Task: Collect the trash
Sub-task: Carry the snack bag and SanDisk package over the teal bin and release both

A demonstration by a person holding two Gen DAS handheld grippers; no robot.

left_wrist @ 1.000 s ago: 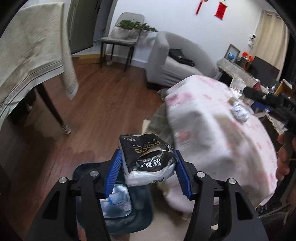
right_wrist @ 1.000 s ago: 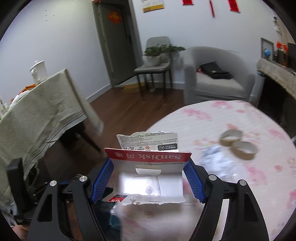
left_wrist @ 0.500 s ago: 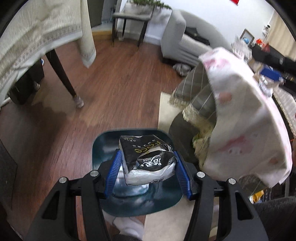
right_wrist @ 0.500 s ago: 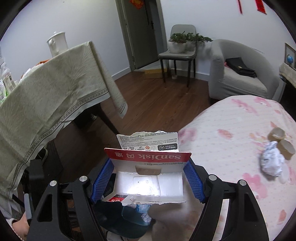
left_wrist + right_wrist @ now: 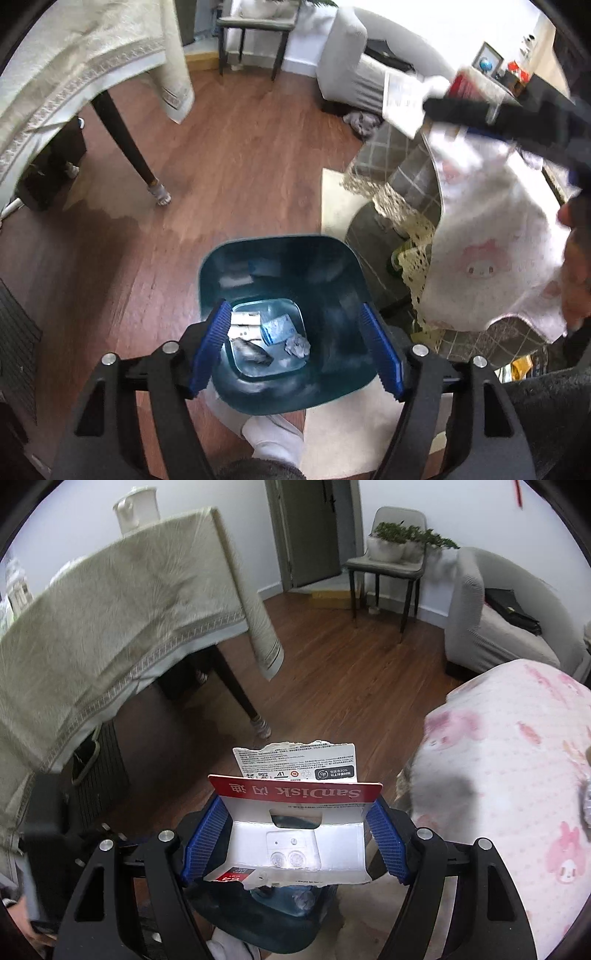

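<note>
My left gripper [image 5: 297,345] is open and empty, right above the dark teal trash bin [image 5: 332,266] on the floor. The black snack packet [image 5: 255,352] lies at the bin's bottom with a blue wrapper [image 5: 277,328] and a crumpled foil ball [image 5: 297,347]. My right gripper [image 5: 295,843] is shut on a torn red and white SanDisk card package [image 5: 295,834], held above the bin [image 5: 266,923]. The right gripper and package also show blurred at the upper right of the left wrist view [image 5: 461,103].
A round table with a pink patterned cloth [image 5: 517,775] stands right of the bin. A table with a beige cloth [image 5: 110,620] is on the left. A grey armchair [image 5: 498,620] and a chair with a plant [image 5: 388,561] stand at the back.
My left gripper opened over the bin and the black snack packet dropped in. My right gripper swung left from the pink table toward the bin, still holding the package.
</note>
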